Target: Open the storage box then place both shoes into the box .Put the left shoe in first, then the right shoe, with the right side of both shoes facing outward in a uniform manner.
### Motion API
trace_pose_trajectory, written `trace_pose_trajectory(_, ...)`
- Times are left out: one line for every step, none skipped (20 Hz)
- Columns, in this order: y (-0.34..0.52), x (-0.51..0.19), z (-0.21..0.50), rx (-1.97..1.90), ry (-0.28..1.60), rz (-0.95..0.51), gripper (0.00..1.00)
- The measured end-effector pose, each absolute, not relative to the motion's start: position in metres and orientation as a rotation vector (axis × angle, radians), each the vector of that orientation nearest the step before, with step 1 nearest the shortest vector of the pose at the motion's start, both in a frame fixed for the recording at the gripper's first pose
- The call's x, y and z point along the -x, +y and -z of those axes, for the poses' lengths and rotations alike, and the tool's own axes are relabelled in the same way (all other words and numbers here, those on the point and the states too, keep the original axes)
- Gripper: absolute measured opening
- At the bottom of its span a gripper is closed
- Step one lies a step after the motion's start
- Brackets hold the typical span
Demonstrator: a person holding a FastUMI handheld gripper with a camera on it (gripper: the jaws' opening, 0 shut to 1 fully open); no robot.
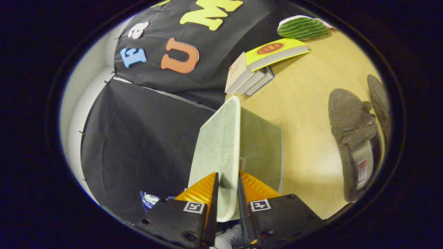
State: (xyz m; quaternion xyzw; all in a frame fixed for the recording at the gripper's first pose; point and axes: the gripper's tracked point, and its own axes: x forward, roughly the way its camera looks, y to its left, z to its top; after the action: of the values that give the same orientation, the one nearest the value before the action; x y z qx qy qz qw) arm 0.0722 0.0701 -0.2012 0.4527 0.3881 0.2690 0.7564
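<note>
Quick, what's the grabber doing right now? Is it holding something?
Hand-held gripper: shut on the lid of the storage box, both fingers pinching its edge, lid lifted up.

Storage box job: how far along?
Done: nothing finished yet. In hand: the gripper is shut on the lid, which is swung up on edge above the box, so opening is under way. Left: both brown slippers lie on the table beside the box; left one goes in first, then the right.
</note>
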Motion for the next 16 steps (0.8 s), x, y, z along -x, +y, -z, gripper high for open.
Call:
trace_pose_trajectory(0.07,-0.071,0.196,-0.978,0.841,-0.588,0.21)
trace_pose_trajectory(0.071,-0.067,0.19,-0.962,0.837,-0.59,0.13)
trace_pose_trajectory(0.073,-0.068,0.181,-0.96,0.817,-0.596,0.07)
trace_pose_trajectory(0.077,-0.063,0.169,-0.958,0.8,-0.612,0.06)
trace_pose_trajectory(0.083,-0.062,0.157,-0.964,0.776,-0.625,0.06)
trace_pose_trajectory(0.086,-0.058,0.142,-0.973,0.755,-0.636,0.06)
trace_pose_trajectory(0.092,-0.057,0.127,-0.973,0.733,-0.649,0.06)
trace_pose_trajectory(0.1,-0.055,0.112,-0.968,0.712,-0.663,0.06)
trace_pose_trajectory(0.108,-0.054,0.096,-0.957,0.694,-0.677,0.06)
trace_pose_trajectory(0.12,-0.052,0.082,-0.943,0.68,-0.692,0.06)
trace_pose_trajectory(0.133,-0.052,0.069,-0.925,0.677,-0.702,0.06)
trace_pose_trajectory(0.146,-0.05,0.06,-0.901,0.679,-0.708,0.06)
trace_pose_trajectory(0.163,-0.051,0.052,-0.871,0.684,-0.712,0.06)
trace_pose_trajectory(0.178,-0.049,0.045,-0.841,0.686,-0.725,0.06)
trace_pose_trajectory(0.195,-0.049,0.039,-0.807,0.69,-0.733,0.06)
trace_pose_trajectory(0.21,-0.049,0.037,-0.778,0.694,-0.737,0.06)
